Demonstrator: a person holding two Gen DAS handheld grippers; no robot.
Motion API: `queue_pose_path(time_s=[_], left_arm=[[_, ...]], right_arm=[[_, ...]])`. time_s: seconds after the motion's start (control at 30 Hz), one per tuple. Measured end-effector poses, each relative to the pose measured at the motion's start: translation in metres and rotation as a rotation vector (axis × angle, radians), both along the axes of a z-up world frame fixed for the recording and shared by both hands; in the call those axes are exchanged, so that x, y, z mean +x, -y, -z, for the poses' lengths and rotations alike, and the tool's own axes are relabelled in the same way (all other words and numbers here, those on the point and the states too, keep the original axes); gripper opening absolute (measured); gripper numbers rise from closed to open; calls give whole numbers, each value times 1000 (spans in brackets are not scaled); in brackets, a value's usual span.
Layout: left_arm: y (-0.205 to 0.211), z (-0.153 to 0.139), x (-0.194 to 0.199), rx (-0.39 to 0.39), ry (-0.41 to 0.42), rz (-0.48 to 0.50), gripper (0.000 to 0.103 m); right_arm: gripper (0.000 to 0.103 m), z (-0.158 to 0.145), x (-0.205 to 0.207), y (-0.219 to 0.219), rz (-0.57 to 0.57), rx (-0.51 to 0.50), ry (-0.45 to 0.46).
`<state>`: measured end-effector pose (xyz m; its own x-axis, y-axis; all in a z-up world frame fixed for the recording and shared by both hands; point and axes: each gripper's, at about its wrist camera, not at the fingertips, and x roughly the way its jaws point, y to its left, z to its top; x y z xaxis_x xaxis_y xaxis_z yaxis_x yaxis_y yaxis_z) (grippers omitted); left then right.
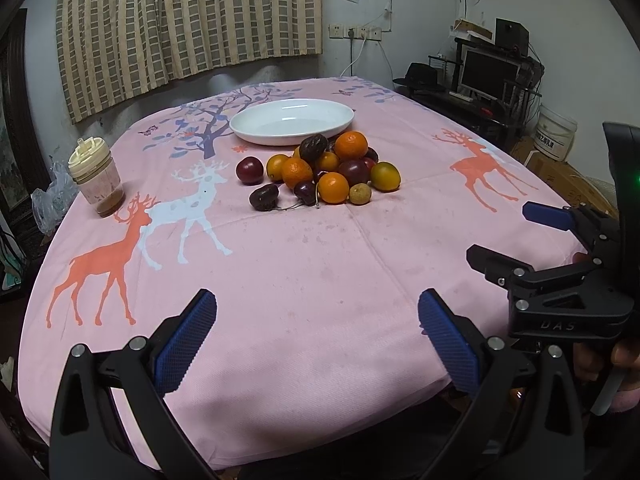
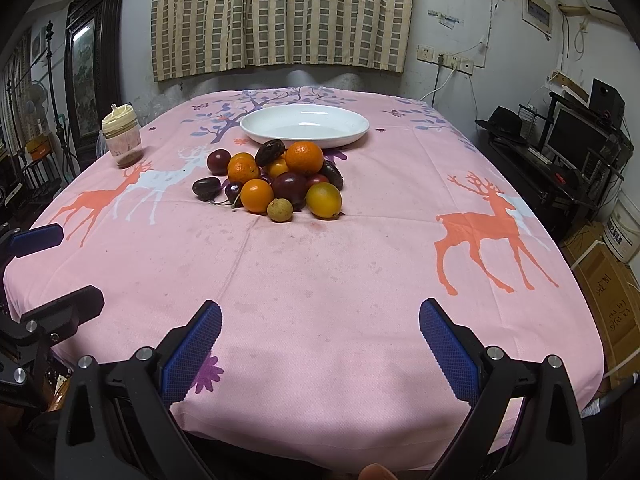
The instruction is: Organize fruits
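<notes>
Covering the whole table (image 2: 320, 280) is a pink cloth printed with deer, and both grippers hang over its near edge with every fruit well ahead of them. The white oval dish (image 2: 256, 128) sits toward the far side, empty, its long axis running left to right across both views. Just in front of it, touching or almost touching its near rim, lies the fruit pile (image 2: 276, 178): oranges, dark plums, a yellow-green fruit and a small tan one heaped together, with a few dark pieces strayed to the pile's left. A lidded jar (image 2: 122, 140) stands apart at the far left.

The left gripper (image 1: 318, 344) has its blue pads spread wide and holds nothing; in its own view the pile sits straight ahead, close to the centre line. The right gripper (image 2: 320, 344) is likewise spread wide and empty, and in its view the pile lies ahead and slightly to the left. Each gripper shows at the edge of the other's view, side by side at much the same reach.

Neither hand looks clearly nearer, so the coming move probably turns on side: the strays on the left suit the left gripper, while the yellow-green fruit (image 2: 324, 201) at the pile's near right suits the right one. Either way the carry is short, forward past the pile into the dish.
</notes>
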<state>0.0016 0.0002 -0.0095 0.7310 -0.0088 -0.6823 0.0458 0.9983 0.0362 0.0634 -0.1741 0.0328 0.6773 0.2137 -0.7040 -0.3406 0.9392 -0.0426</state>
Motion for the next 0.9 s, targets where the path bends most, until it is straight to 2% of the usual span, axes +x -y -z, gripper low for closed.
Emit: queue_pose_path(time_s=[0.9], left_arm=[[1,0,-1,-1,-3,3,99]], right_arm=[[99,2,1,1,-1,0,-1]])
